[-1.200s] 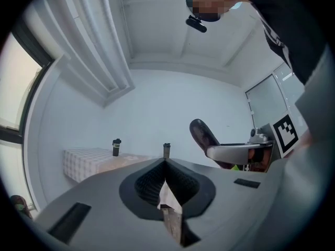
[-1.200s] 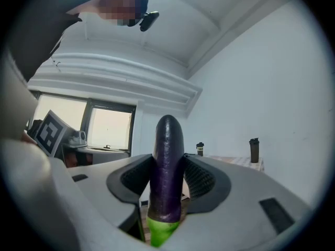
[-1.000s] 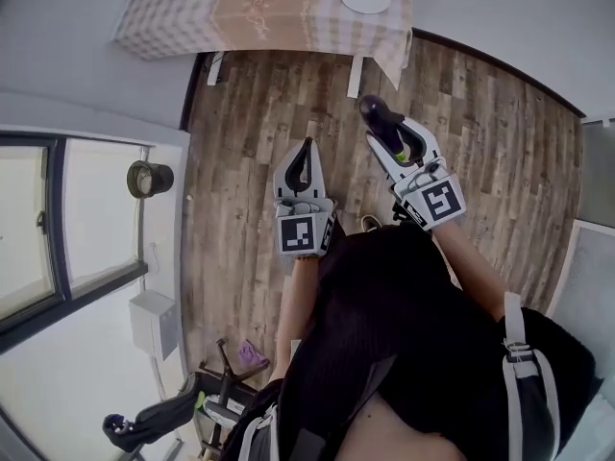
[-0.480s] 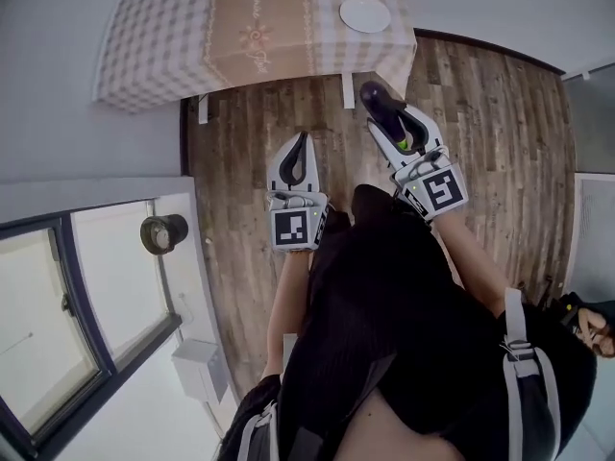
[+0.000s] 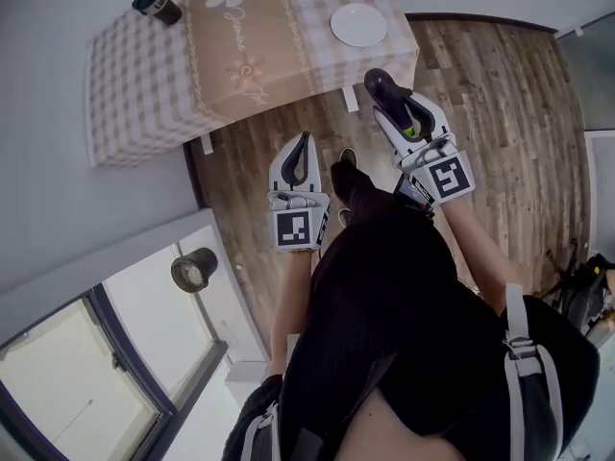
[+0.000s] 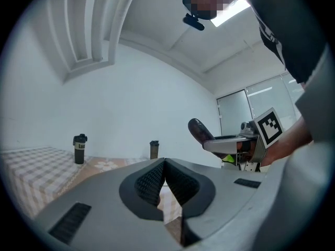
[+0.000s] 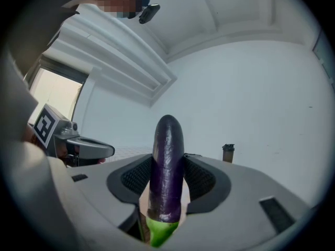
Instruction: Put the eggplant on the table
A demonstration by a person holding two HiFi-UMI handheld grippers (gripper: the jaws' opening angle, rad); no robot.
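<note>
- Right now, right gripper (image 5: 400,113): jaws stand wide, clamped on the eggplant (image 7: 167,163) from both sides. It is pointed level, toward the table.
- Eggplant: dark purple, glossy. It lies lengthwise between the pads, with the green stem end back near the gripper body and the rounded tip out past the fingertips.
- Eggplant position: not on the table. It is held up over the wood floor (image 5: 500,104). In the head view its tip sits just beside the near right corner of the cloth.
- Left gripper (image 5: 306,144): jaws drawn together, tips meeting, nothing between them. It is to the left of the right gripper, well apart from it, also level and over the floor.
- Table (image 5: 144,84): on the far side, covered by a checked cloth with a tan strip and flower print down the middle.
- Plate (image 5: 358,24): white, on the right part of the table.
- Cup (image 5: 157,1): dark, lidded, upright at the far left of the table.
- Second dark cup (image 6: 154,149): stands farther back, seen from both gripper views.
- Window (image 5: 86,382): near left, dark frame.
- Person: dark clothing fills the near side of the head view.
</note>
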